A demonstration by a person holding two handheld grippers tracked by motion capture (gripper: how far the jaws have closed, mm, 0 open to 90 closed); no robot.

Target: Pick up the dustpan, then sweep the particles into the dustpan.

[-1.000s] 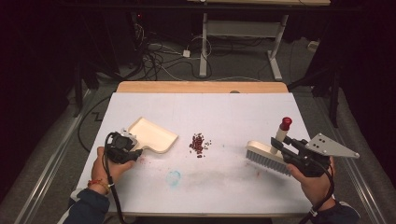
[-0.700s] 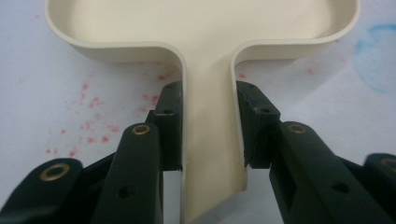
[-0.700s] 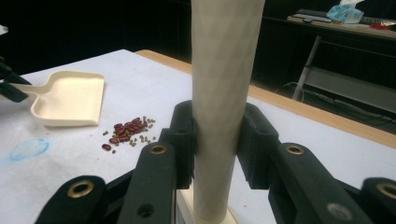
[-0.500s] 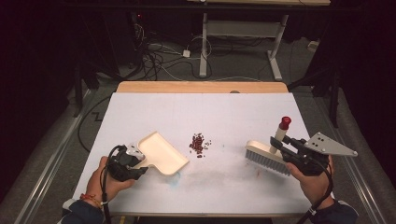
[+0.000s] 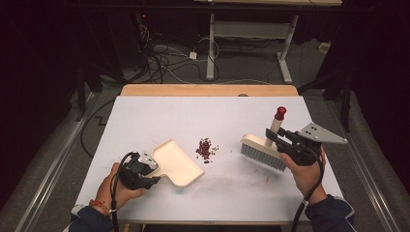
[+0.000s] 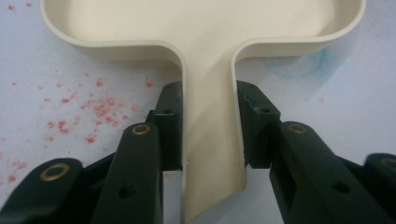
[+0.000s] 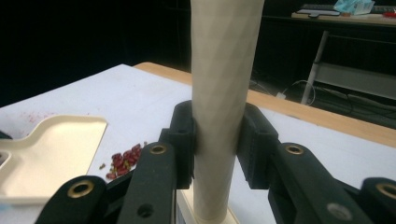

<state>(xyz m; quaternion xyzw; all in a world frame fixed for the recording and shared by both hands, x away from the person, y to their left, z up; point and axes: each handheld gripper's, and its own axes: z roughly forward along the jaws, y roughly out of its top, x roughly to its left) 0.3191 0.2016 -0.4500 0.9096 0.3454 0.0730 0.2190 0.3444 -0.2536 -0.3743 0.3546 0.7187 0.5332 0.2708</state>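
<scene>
Beside the beans, the dustpan has edged closer.

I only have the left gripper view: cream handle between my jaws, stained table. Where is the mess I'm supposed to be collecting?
Observer: A small pile of red beans lies just off the open edge of your dustpan, on the side toward the brush.
Operator: Is the brush in hand already?
Observer: Yes. The right hand-held gripper is shut on the brush's pale upright handle, which ends in a red tip.
Operator: Which way do the bristles face?
Observer: Down at the table, on the far side of the beans from the pan; I can't tell whether they touch it.
</scene>
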